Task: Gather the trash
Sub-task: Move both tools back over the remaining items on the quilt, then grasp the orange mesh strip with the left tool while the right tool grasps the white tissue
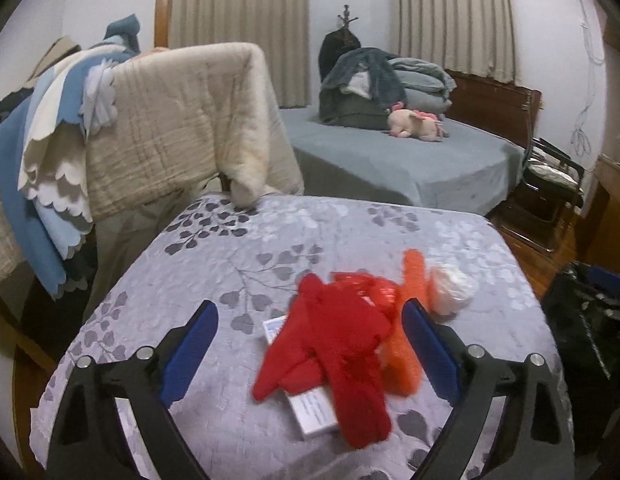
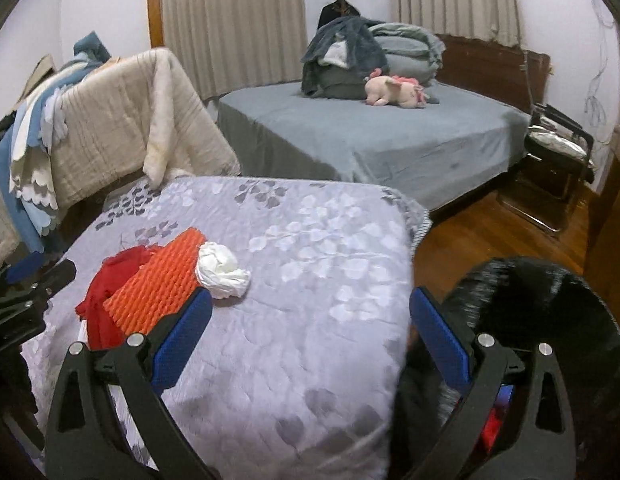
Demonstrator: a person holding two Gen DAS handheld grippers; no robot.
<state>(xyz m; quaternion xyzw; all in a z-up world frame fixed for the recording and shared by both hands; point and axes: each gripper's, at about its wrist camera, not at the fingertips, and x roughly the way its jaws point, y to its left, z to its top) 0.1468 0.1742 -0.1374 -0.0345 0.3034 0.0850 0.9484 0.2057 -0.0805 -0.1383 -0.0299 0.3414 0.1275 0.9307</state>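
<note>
— What do you have in front of you?

— My left gripper (image 1: 310,344) hangs over the tabletop (image 1: 189,272), which is draped in a grey leaf-print cloth. Its jaws are spread wide and grasp nothing. Between them lies the trash pile: a crumpled red plastic bag (image 1: 334,344) on top of a small white box (image 1: 314,412), with an orange foam net (image 1: 410,320) touching the bag's right side and a white paper wad (image 1: 452,288) just beyond that.

— And the other side?

— My right gripper (image 2: 310,340) is also released, jaws wide apart, empty. Its left finger sits over the tabletop near the foam net; its right finger hangs past the table edge, in front of a black trash bag (image 2: 550,320) whose mouth gapes beside the table. Something red shows low down by that finger, too blurred to name.

— Where is the trash from that view?

— Near the tabletop's left edge, the wad touching the net's far corner.

— Anything behind?

— A bed (image 2: 390,140) with a pink plush toy (image 2: 394,90) on it.
</note>
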